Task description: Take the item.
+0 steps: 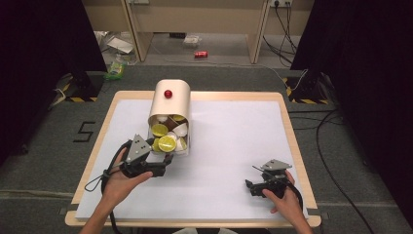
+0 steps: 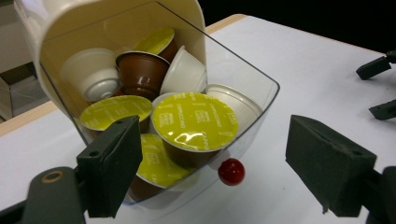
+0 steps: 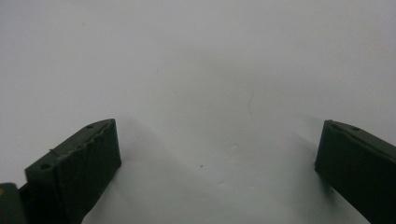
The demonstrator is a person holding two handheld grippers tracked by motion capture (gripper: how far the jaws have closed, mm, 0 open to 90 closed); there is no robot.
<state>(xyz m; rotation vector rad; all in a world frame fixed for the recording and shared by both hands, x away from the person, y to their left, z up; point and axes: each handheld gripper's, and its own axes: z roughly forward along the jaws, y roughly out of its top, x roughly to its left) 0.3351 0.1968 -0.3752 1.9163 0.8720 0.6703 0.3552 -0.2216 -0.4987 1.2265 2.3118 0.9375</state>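
Note:
A cream capsule holder [image 1: 171, 102] with a red knob [image 1: 168, 93] on top lies near the table's middle. Its clear drawer [image 1: 182, 146] stands pulled out toward me, full of coffee capsules [image 1: 166, 143] with yellow, brown and white faces. My left gripper [image 1: 164, 165] is open just in front of the drawer. In the left gripper view the left gripper [image 2: 212, 140] has the drawer's front wall [image 2: 254, 109] and its small red knob [image 2: 231, 171] between its jaws, which do not press on it. My right gripper [image 1: 250, 185] rests open over bare white table [image 3: 201, 84] at the right, holding nothing.
The white mat [image 1: 234, 131] lies on a wood-edged table [image 1: 292, 136]. Beyond the table are grey floor, a red can [image 1: 200, 54], wooden furniture legs and cables [image 1: 326, 126]. Black curtains hang at both sides.

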